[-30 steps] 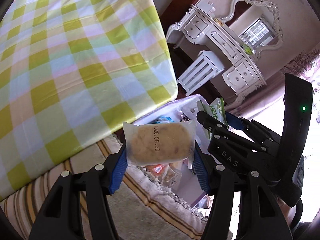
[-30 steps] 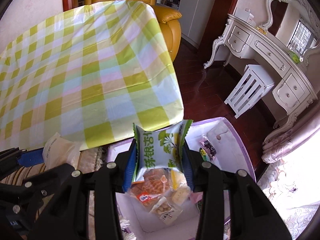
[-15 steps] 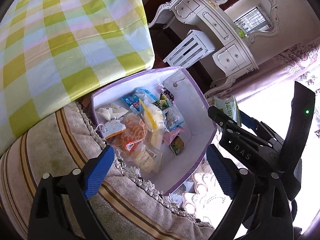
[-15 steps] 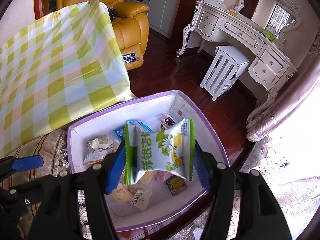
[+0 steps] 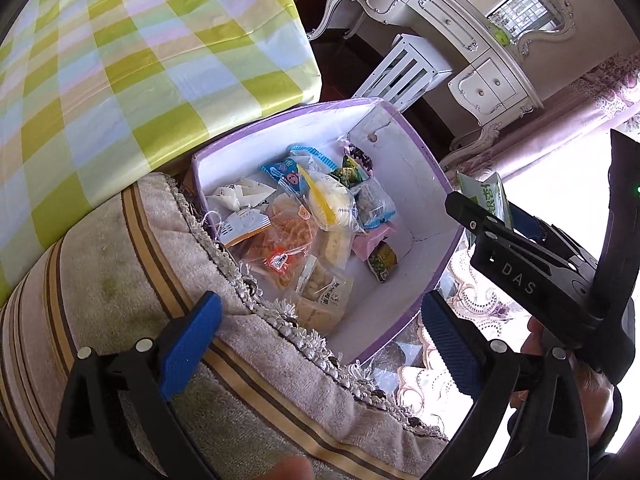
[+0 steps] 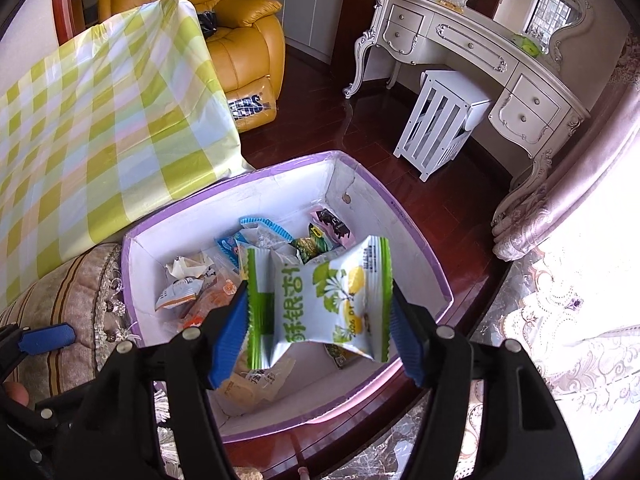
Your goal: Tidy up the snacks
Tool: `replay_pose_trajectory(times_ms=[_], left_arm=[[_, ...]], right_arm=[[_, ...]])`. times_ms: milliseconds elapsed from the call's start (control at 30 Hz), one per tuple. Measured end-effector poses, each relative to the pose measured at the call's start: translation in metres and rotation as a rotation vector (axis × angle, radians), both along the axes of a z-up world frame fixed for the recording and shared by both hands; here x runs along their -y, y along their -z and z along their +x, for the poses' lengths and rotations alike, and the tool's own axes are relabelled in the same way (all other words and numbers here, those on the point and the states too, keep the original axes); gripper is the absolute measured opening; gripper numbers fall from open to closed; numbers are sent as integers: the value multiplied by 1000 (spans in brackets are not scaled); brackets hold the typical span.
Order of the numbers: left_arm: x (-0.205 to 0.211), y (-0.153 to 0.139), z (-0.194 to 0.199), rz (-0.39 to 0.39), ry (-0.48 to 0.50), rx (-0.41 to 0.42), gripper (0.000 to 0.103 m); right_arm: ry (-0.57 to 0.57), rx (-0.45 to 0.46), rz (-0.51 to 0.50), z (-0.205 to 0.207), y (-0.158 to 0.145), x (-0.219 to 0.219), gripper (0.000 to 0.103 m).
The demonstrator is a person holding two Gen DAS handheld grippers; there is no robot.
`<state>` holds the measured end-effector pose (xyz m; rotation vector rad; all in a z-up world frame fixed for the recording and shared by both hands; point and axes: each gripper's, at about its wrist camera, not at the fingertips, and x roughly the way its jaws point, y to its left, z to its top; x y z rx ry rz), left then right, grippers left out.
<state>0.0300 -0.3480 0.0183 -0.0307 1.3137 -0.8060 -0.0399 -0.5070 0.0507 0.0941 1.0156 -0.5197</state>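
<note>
the purple-rimmed box (image 6: 416, 248) sits open on the floor just beside the striped cushion (image 5: 120, 280), its right half fairly bare, so the green snack packet (image 6: 320, 304) is best let fall there, clear of the near rim. the right hand-held gripper (image 6: 320, 312) hangs over the box with jaws parted around the packet, its pads hardly pressing, while the left hand-held gripper (image 5: 320, 332) is opening, empty, above the near rim.

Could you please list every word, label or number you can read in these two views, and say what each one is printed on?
"DAS": on the black body of the right gripper, seen from the left wrist.
"酥银杏": large green characters on the green-and-white snack packet between the right gripper's fingers.
White block letters on the dark bag by the yellow armchair: partly hidden, not readable.
Print on the packets in the purple-rimmed box: too small.
</note>
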Motion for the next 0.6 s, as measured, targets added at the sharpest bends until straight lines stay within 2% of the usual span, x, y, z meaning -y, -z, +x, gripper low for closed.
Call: replay_pose_trajectory(times_ms=[200, 333, 600], left_arm=[[-4, -2, -1, -35, -20, 20, 99], [-1, -4, -3, -20, -18, 46, 99], [2, -2, -3, -13, -11, 41, 99]], right_arm=[[2, -2, 10, 0, 2, 2, 65], [2, -5, 16, -1, 4, 3, 65], [3, -4, 17, -1, 5, 3, 66]])
